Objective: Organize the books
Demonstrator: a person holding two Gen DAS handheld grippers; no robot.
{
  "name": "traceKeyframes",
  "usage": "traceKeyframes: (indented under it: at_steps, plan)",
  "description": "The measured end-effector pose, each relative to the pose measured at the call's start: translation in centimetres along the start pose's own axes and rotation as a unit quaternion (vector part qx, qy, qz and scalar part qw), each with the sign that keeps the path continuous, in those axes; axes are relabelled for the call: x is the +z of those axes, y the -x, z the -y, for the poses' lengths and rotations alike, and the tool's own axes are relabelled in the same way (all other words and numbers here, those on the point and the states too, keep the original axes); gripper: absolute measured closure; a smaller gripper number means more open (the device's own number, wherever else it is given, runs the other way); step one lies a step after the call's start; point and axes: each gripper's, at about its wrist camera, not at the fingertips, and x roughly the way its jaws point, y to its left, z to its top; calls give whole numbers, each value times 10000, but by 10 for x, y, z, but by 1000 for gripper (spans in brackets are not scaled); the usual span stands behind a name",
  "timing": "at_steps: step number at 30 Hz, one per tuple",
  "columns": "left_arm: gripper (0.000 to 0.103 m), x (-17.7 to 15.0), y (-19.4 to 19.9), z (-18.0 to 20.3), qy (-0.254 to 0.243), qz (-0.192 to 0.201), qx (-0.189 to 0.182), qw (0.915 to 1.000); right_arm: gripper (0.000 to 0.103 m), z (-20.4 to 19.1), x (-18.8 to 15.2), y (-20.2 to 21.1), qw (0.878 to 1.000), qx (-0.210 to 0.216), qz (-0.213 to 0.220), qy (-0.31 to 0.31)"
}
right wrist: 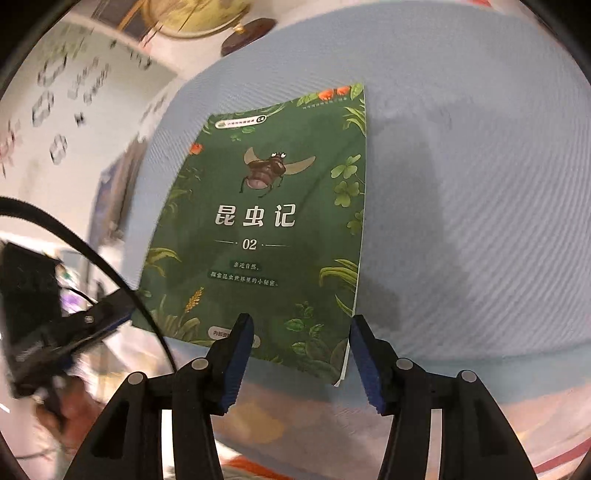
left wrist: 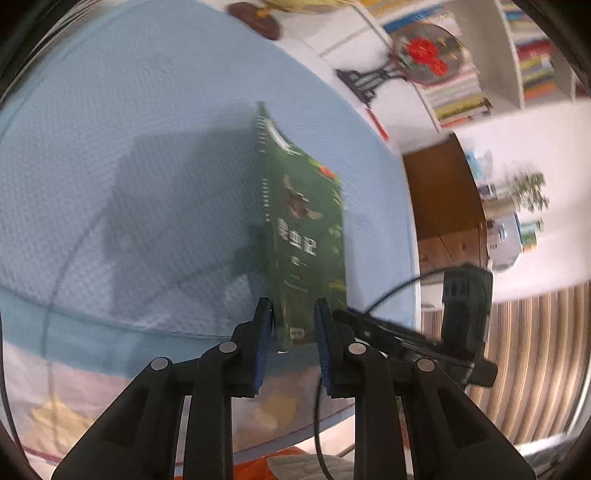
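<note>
Left wrist view: the left hand-held gripper (left wrist: 293, 325) clamps the green book (left wrist: 303, 229) upright by its bottom edge, freeing the right hand-held gripper (right wrist: 301, 350), whose jaws stand apart.

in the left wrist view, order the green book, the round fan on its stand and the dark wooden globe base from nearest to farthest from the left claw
1. Green book: pinched at its near edge in the left claw, standing over the blue cloth.
2. Round fan: upper right, past the cloth's edge, in front of the bookshelves.
3. Globe base: top centre, beyond the cloth's far edge.
</note>
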Motion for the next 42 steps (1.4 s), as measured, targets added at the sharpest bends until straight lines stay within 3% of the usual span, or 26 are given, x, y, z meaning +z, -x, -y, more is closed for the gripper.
traceKeyframes:
  at_steps: [3,6,9,13,16,19,23,25,27,29,33,38,39,40,42]
  plan:
    - [84,-1,-6,17,-404,-65,85,9991,50,-4,7,-2,9991,-344,-12,261]
    - [84,5,-19,26,-740,-56,482,9961,47,-5,11,-3,9979,-479,9,434]
    - [84,13,-36,19,-717,-115,721,9948,44,0,14,-12,9976,-534,-92,436]
    - [84,20,-60,14,-431,-354,239,9982,41,0,13,-19,9981,-394,-89,467]
    - [84,23,-70,16,-379,-376,204,9984,35,3,11,-18,9979,-322,-94,549]
    - [85,32,-74,12,32,-291,34,9996,35,8,14,-16,9987,-158,-116,471]
    - [89,39,-65,5,471,-196,-278,9983,35,32,16,-9,9985,470,-260,-70]
    - [89,41,-62,1,723,-276,-601,9952,35,52,18,-4,9934,978,-285,-524]
    - [89,42,-64,-3,1079,-437,-998,9882,32,67,19,-3,9871,1320,-291,-860]
    - [89,43,-71,-9,1508,-654,-1549,9742,28,80,20,0,9803,1621,-207,-1110]
    - [91,48,-77,-1,1714,-857,-1923,9624,28,101,21,2,9636,2260,-79,-1424]
    - [91,57,-81,13,1660,-995,-1948,9615,31,131,27,-5,9365,2948,140,-1895]
    - [91,60,-82,13,1644,-1022,-1917,9622,47,135,28,-6,9313,3063,191,-1961]
    - [91,61,-83,14,1610,-1039,-1824,9644,52,138,31,-8,9256,3206,255,-1994]
    - [91,63,-85,17,1497,-1064,-1531,9710,61,133,29,-3,9292,3118,347,-1952]
